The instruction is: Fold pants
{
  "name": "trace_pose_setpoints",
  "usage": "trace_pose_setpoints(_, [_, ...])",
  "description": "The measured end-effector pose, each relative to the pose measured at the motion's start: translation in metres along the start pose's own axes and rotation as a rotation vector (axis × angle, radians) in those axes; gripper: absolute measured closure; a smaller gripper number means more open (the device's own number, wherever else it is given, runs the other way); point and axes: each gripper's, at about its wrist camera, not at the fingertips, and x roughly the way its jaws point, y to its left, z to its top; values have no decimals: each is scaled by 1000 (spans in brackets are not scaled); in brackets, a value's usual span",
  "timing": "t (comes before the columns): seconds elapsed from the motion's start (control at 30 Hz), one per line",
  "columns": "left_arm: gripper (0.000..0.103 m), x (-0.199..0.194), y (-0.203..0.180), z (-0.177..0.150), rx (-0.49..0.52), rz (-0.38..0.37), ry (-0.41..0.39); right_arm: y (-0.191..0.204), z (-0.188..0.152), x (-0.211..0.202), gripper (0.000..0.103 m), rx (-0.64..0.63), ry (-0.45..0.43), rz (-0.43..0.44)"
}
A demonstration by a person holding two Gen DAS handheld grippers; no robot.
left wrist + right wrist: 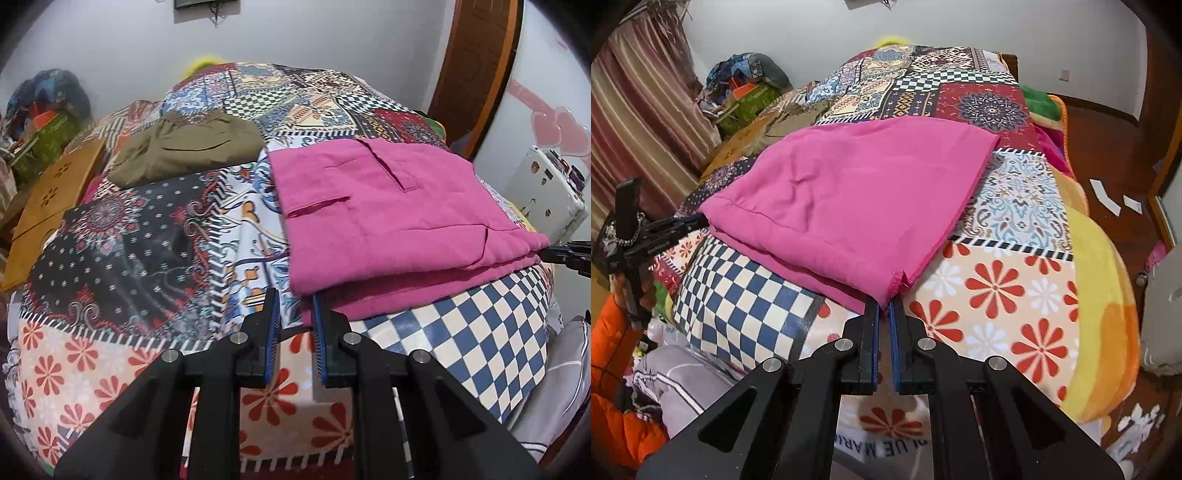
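Right wrist shows my right fingers (885,308) pinching the pink pants (849,199) corner, left fingers (294,308) parted beside them; I should lift both corners evenly.

This is a bedroom in a home: a bed with a patchwork bedcover (1008,229), striped curtains (646,122) at the side, a wooden floor (1108,147), and piled clothes and bags (40,114) by the wall.
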Motion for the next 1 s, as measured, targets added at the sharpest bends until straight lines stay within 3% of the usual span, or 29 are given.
trace_pose_setpoints(0.13, [86,-15,8,6,-11,25,-11,5,6,-19,98,-46,-13,-52])
trace_pose_setpoints(0.23, [86,-35,10,20,-9,38,-56,10,19,-40,97,-62,-64,-23])
trace_pose_setpoints(0.3, [85,-46,8,32,-11,34,-95,19,31,-52,92,-79,-122,-12])
trace_pose_setpoints(0.47, [79,-46,-16,58,-11,-10,-127,43,56,-36,63,-110,-195,16])
trace_pose_setpoints(0.63, [78,-5,-47,58,-28,-102,-41,55,55,27,63,-111,-70,44])
trace_pose_setpoints(0.73, [78,21,-60,45,5,-93,36,52,39,51,63,-124,33,44])
trace_pose_setpoints(1.0, [78,19,-50,26,28,-137,55,11,10,35,63,-56,81,33])
